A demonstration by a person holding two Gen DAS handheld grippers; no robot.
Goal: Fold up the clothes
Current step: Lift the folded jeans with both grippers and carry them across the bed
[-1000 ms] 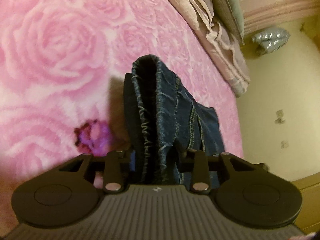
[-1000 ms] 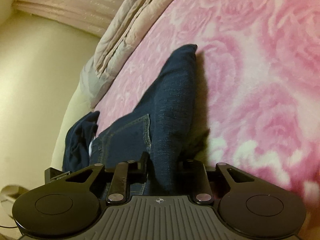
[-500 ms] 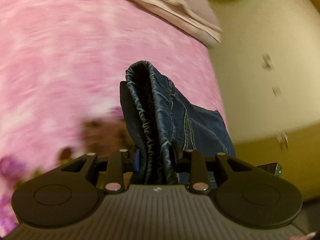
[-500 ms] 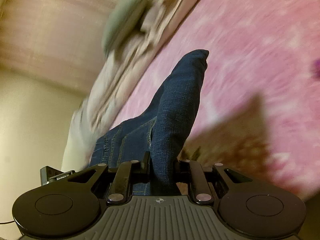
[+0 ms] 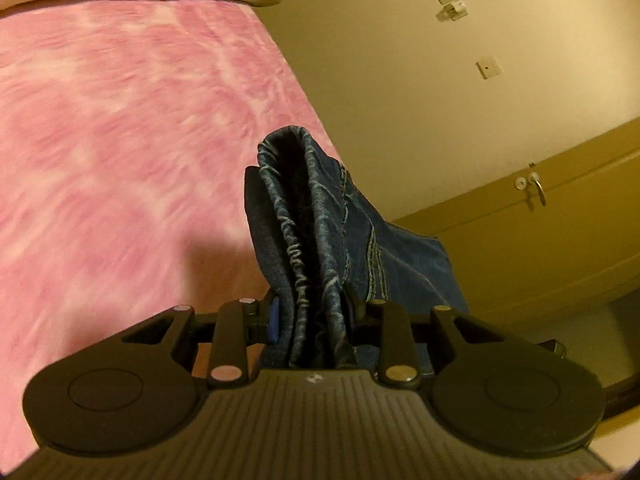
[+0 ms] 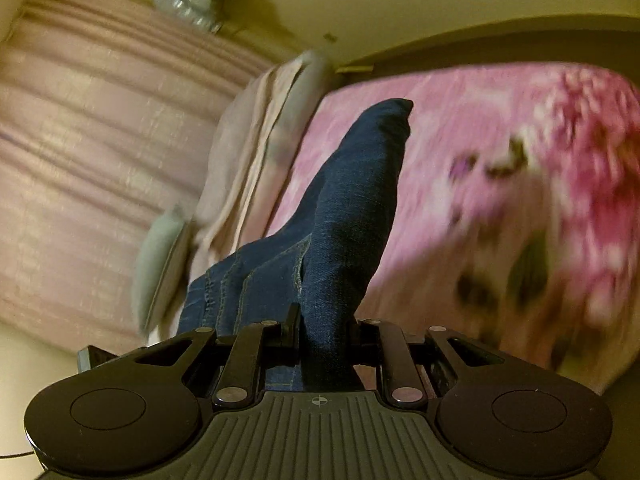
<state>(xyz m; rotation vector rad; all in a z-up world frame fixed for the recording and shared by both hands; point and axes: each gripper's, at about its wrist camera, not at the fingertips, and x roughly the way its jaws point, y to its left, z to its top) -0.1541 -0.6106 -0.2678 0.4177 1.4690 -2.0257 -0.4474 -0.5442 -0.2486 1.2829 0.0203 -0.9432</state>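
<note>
My left gripper (image 5: 310, 316) clamps the jeans (image 5: 320, 232) at their gathered edge, the pink bedspread (image 5: 120, 120) spreading wide to the frame's left. My right gripper (image 6: 324, 332) pinches a folded denim edge, bedspread lying open at right.

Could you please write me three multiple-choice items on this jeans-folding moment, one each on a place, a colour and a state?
1. Where in the left wrist view is the wooden door?
A. right of the jeans
B. left of the jeans
C. on the bed

2. What colour is the bedspread?
A. green
B. pink, flowered
C. plain white

3. How does the right gripper stand?
A. wide open, empty
B. shut on the jeans
C. resting on a pillow

Answers:
1 A: the door lies beyond the jeans, to their right.
2 B: pink blooms cover it.
3 B: denim is pinched between its fingers, as in the left gripper.
</note>
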